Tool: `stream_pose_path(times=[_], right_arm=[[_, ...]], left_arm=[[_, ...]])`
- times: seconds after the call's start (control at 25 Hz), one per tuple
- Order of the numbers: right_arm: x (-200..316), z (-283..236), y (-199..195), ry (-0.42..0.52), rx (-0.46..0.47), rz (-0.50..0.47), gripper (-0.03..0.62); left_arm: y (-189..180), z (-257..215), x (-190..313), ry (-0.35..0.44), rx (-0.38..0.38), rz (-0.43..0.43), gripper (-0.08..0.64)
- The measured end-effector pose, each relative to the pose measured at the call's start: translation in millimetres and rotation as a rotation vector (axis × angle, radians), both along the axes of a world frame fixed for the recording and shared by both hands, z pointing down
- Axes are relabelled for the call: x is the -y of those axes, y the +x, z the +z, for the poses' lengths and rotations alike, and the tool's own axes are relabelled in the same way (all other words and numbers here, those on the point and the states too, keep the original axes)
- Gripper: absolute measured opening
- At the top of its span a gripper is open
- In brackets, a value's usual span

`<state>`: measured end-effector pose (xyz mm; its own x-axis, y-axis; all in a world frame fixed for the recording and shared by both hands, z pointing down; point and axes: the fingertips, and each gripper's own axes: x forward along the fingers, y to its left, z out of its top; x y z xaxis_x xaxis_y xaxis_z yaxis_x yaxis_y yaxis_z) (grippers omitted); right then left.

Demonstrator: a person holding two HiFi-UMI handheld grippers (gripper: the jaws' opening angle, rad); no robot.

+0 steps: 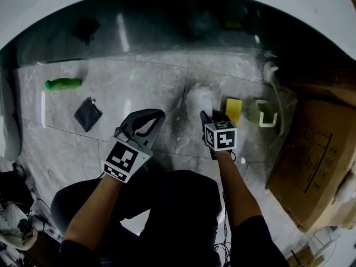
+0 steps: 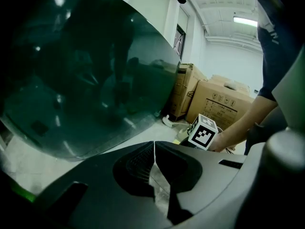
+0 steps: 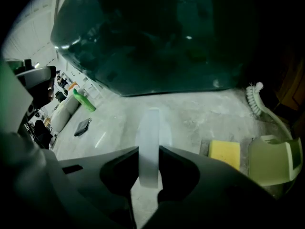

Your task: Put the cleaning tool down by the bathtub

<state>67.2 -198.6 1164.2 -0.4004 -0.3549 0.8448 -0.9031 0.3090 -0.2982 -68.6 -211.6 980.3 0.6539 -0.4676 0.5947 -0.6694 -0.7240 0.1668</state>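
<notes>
Nearest to the head camera are the person's two forearms, each carrying a hand-held gripper over the grey tiled floor [image 1: 139, 88]. The right hand-held gripper [image 1: 207, 118] has the cleaning tool [image 1: 199, 100] directly ahead of its tips, a pale whitish shape pointing toward the dark bathtub [image 1: 167, 32], which curves across the far side. The left hand-held gripper [image 1: 151, 121] is just beside it, clearly the farther one from the tool. A yellow sponge [image 1: 233, 109] lies on the floor just to the right of the tool. In the left gripper view, the left hand-held gripper [image 2: 153, 144] is clenched, tips meeting with nothing between them, and the bathtub wall [image 2: 86, 70] is close on the left. In the right gripper view, the right hand-held gripper [image 3: 149, 151] is grasping the cleaning tool [image 3: 151, 128]: a thin, flat, milky strip seen on its edge, its long axis running straight away from the jaws toward the bathtub [image 3: 157, 37]. It seems to hang above the floor, not resting yet; I judge only a lowering and a release remain.
</notes>
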Motion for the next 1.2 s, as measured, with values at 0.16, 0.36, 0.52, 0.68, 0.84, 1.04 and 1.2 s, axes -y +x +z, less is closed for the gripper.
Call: stream_pose_path(times=[0.16,0.36,0.52,0.68,0.84,1.04,1.2], right_arm=[[-5,18,2,-0.03,-0.026,-0.007,0.089],[-8,34,-2,-0.047,-0.052,-0.023,0.091],[-6,37,-8,-0.038,-0.078,-0.04,0.091],[-6,38,-9,-0.025,-0.076,-0.03,0.089],[-6,38,-9,-0.007,-0.076,-0.029,0.091],[-5,36,-12,0.013,-0.07,-0.027,0.103],[-3,32,-16,0.031,-0.064,-0.024,0.134]], left_arm=[[5,12,0,-0.011,0.005,0.006,0.032],[8,23,-3,-0.026,0.013,0.013,0.032],[11,24,-4,-0.028,0.012,0.014,0.032],[11,23,-5,-0.021,0.007,0.013,0.032],[11,23,-5,-0.018,0.002,0.009,0.032],[12,22,-9,-0.012,0.001,0.012,0.032],[7,21,-9,-0.007,0.003,0.006,0.032]])
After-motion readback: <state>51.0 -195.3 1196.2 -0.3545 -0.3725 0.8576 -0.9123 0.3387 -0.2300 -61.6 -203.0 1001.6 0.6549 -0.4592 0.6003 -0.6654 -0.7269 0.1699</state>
